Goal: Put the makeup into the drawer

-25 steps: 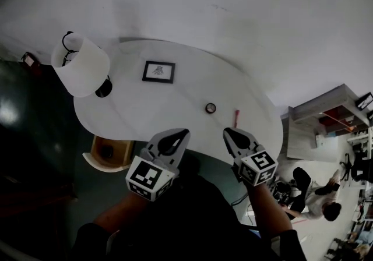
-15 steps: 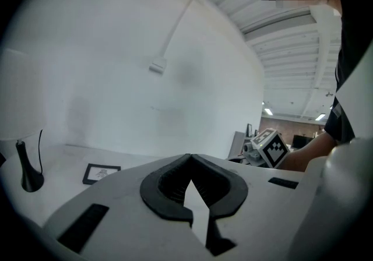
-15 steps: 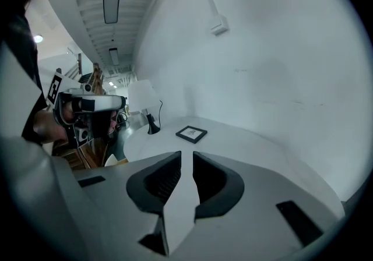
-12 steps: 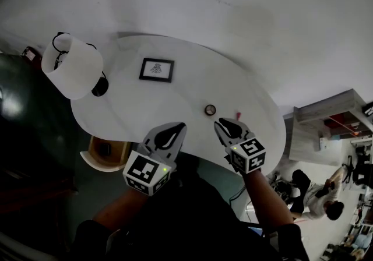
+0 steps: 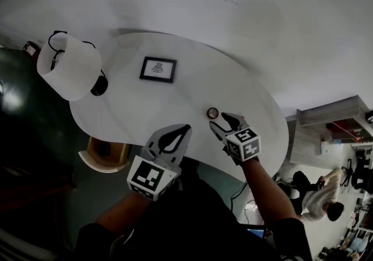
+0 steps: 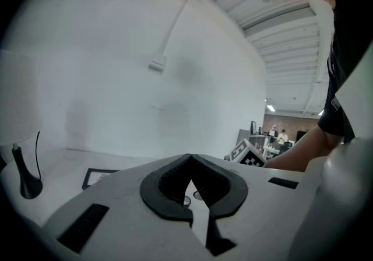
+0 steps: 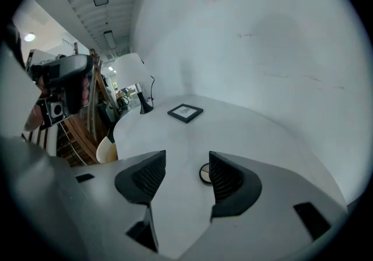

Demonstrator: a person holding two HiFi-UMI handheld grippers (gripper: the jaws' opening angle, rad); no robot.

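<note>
— While we look down at the white tabletop (image 5: pixel 175 102), where is the compact (image 5: pixel 213 113)?
— It is small and round. It lies flat on the tabletop, near the edge by us, just beside our right gripper (image 5: pixel 226 122).
— Are that gripper's fingers on it?
— No. Its fingers have just been opening and now stand apart. In the right gripper view we see the compact through the gap, close to one finger. It lies on the tabletop and is not pinched.
— And our left gripper (image 5: pixel 185 130)?
— Its fingers are together with nothing in them. It hangs over the near edge, left of the other one.
— Where is the drawer (image 5: pixel 108 150)?
— It sticks out open under the tabletop's edge on our left, well apart from the compact.
— What else do we see?
— A lamp (image 5: pixel 67 64) stands at the far left, and a small picture frame (image 5: pixel 158 70) sits past the middle.
</note>
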